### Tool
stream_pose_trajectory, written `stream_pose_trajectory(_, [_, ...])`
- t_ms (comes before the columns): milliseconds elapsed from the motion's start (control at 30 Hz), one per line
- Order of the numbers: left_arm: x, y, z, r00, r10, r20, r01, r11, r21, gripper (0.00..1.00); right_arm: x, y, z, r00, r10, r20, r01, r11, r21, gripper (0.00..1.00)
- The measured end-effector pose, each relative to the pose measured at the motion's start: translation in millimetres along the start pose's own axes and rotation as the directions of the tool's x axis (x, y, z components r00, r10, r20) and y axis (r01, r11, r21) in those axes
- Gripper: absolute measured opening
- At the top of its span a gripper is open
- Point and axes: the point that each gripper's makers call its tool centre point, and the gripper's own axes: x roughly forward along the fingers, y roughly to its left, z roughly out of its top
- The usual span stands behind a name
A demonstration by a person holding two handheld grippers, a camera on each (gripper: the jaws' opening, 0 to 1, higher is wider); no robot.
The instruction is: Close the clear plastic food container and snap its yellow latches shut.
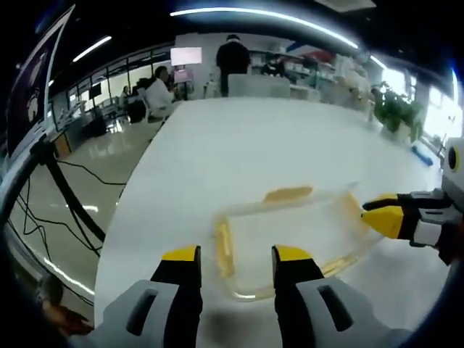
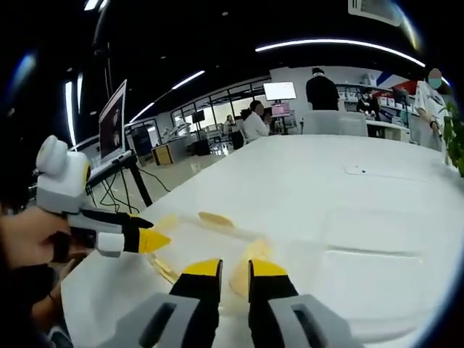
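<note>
The clear plastic container [image 1: 290, 232] lies flat on the white table [image 1: 239, 145], with yellow latches at its far side [image 1: 288, 193] and left end [image 1: 223, 243]. My left gripper [image 1: 235, 255] is open, its jaws straddling the left-end latch from just in front. It enters the right gripper view from the left [image 2: 148, 240], its tip at the container's end. My right gripper [image 2: 234, 270] holds its jaws close together on the yellow latch [image 2: 252, 254] at the container's other end. That gripper comes in from the right [image 1: 380, 216] in the left gripper view.
A potted plant [image 1: 395, 109] and a blue object [image 1: 423, 154] stand at the table's right edge. A small flat item [image 2: 362, 170] lies further up the table. Several people sit or stand at desks beyond. Left of the table, a monitor [image 2: 114, 123] stands on a stand with cables.
</note>
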Motion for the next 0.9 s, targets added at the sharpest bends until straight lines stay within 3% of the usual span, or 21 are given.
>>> stream_pose_trajectory(133, [2,-0.6,-0.1,1.0,-0.006,0.003,0.006,1.0,-0.003,0.33,-1,-7,-9.8,0.999,-0.035,-0.036,0.035,0.999,-0.014,0.1])
stream_pose_trajectory(400, [6,1.0,1.8,1.0,-0.009,0.02,0.009,1.0,-0.022,0.27,2,-4,-14.0,0.999,-0.026,-0.044,0.025,0.999,-0.023,0.08])
stream_pose_trajectory(533, [7,-0.4,1.3,1.0,-0.018,0.022,0.019,0.999,-0.027,0.11,2,-5,-12.7,0.999,-0.026,-0.039,0.025,0.999,-0.033,0.06])
stream_pose_trajectory(667, [7,-0.7,1.5,1.0,-0.017,0.026,0.018,1.0,-0.02,0.1,2,-6,-11.0,0.999,-0.029,-0.034,0.027,0.998,-0.053,0.05])
stream_pose_trajectory(733, [6,4.1,0.8,1.0,0.009,0.02,-0.009,1.0,-0.015,0.03,3,-6,-10.8,0.999,-0.019,-0.032,0.017,0.997,-0.073,0.05])
stream_pose_trajectory(767, [3,13.5,0.3,0.998,0.057,0.014,-0.057,0.998,0.019,0.03,3,-5,-10.2,0.999,-0.012,-0.031,0.009,0.996,-0.089,0.04])
stream_pose_trajectory(800, [4,5.7,0.1,1.0,0.015,0.017,-0.015,1.0,0.001,0.03,3,-5,-9.1,1.0,-0.007,-0.029,0.004,0.996,-0.091,0.04])
stream_pose_trajectory(900, [2,7.6,-1.5,1.0,0.022,0.018,-0.022,1.0,-0.015,0.03,4,-5,-9.0,0.999,-0.005,-0.034,0.002,0.996,-0.084,0.03])
